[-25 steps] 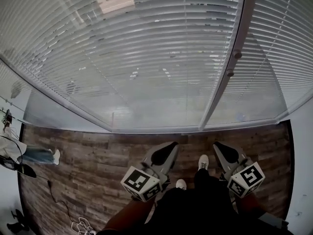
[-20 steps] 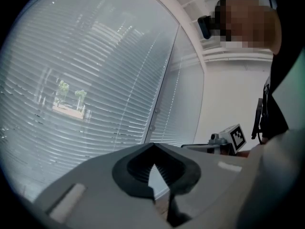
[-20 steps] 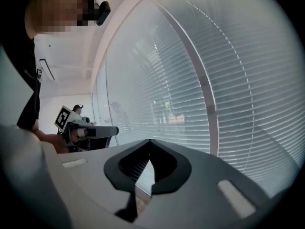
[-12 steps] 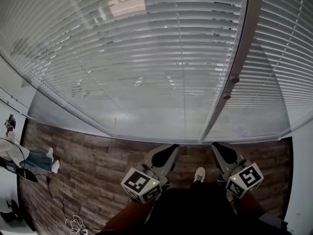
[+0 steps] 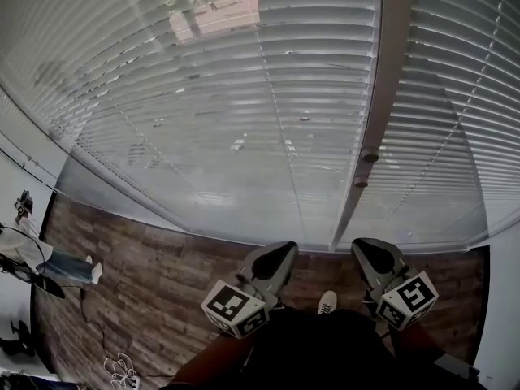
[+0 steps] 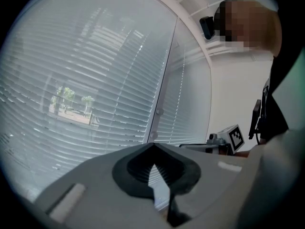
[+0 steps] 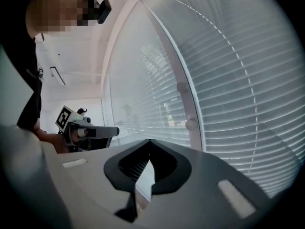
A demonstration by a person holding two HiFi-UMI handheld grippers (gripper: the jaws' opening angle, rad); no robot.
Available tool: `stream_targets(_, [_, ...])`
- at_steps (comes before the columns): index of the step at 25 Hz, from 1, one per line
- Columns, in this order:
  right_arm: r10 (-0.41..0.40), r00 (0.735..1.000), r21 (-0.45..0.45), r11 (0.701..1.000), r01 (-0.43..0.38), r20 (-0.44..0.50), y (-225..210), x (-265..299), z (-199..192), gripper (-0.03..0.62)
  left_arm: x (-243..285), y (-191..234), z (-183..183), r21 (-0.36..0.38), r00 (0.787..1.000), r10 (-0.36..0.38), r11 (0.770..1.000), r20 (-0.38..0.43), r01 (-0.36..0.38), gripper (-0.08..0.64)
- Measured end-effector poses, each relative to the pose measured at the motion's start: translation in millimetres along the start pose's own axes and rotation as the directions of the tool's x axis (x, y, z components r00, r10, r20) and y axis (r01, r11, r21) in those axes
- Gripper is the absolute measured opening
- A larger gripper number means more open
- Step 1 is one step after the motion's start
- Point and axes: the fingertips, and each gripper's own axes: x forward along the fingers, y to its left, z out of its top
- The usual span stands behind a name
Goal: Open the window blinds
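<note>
Closed white slatted blinds (image 5: 236,96) cover the window ahead, split by a pale upright frame (image 5: 382,80) that carries two small round knobs (image 5: 370,157). My left gripper (image 5: 286,249) is shut and empty, held low and a short way off the left pane's blind (image 6: 95,80). My right gripper (image 5: 363,246) is also shut and empty, pointing at the foot of the frame. In the right gripper view the knobs (image 7: 191,124) sit just above and right of its tips (image 7: 149,141). The left gripper view shows its tips (image 6: 152,145) closed below the knobs (image 6: 158,111).
A dark wood plank floor (image 5: 146,275) runs up to the window's base. A person (image 5: 49,262) stands far left, and loose cables (image 5: 122,370) lie on the floor there. A white wall (image 5: 500,307) closes the right side. My shoe (image 5: 327,301) shows between the grippers.
Both grippers and I have moved closer to the window. The blinds fill more of the view, and the strip of floor in front of the grippers has shrunk. Jaws stay shut.
</note>
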Motion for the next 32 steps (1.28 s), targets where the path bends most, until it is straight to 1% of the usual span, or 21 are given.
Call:
stream_targets(3, [-0.006, 1.000, 0.018, 1.000, 0.006, -0.008, -11, -6, 5, 0.026, 11, -12, 5, -0.009, 1.000, -0.010, 1.000, -0.011, 0.010, 0.000])
stream_targets(6, [0.003, 1.000, 0.017, 1.000, -0.003, -0.010, -8, -12, 5, 0.026, 13, -18, 5, 0.008, 0.999, -0.015, 1.000, -0.031, 0.015, 0.000])
stream_targets(9, [-0.006, 1.000, 0.020, 1.000, 0.006, 0.002, -21, -6, -7, 0.026, 24, -7, -2, 0.020, 0.999, -0.013, 1.000, -0.030, 0.014, 0.000])
stream_targets(11, [-0.015, 1.000, 0.031, 0.999, 0.015, 0.001, -29, 6, -9, 0.025, 30, 5, 1, 0.024, 0.999, -0.018, 1.000, -0.028, 0.019, 0.000])
stream_targets(14, [-0.024, 1.000, 0.030, 0.999, 0.025, -0.014, -30, 20, -8, 0.026, 34, 20, 8, 0.017, 0.999, -0.029, 0.999, -0.031, 0.029, 0.000])
stream_targets(17, [-0.055, 0.998, 0.029, 0.998, 0.055, -0.013, -30, 20, -11, 0.026, 34, 26, 5, 0.015, 0.999, -0.045, 0.999, -0.030, 0.046, 0.000])
stream_targets(21, [-0.101, 0.995, 0.031, 0.994, 0.101, 0.003, -27, 17, -11, 0.026, 32, 26, 6, 0.025, 0.996, -0.086, 0.996, -0.020, 0.087, 0.000])
stream_targets(25, [-0.147, 0.989, 0.040, 0.988, 0.146, 0.017, -19, 22, -2, 0.026, 21, 35, 19, 0.033, 0.995, -0.101, 0.994, -0.022, 0.102, 0.000])
stream_targets(32, [-0.217, 0.975, 0.035, 0.976, 0.216, 0.050, 0, 46, 7, 0.026, -6, 67, 28, 0.039, 0.990, -0.135, 0.990, -0.028, 0.136, 0.000])
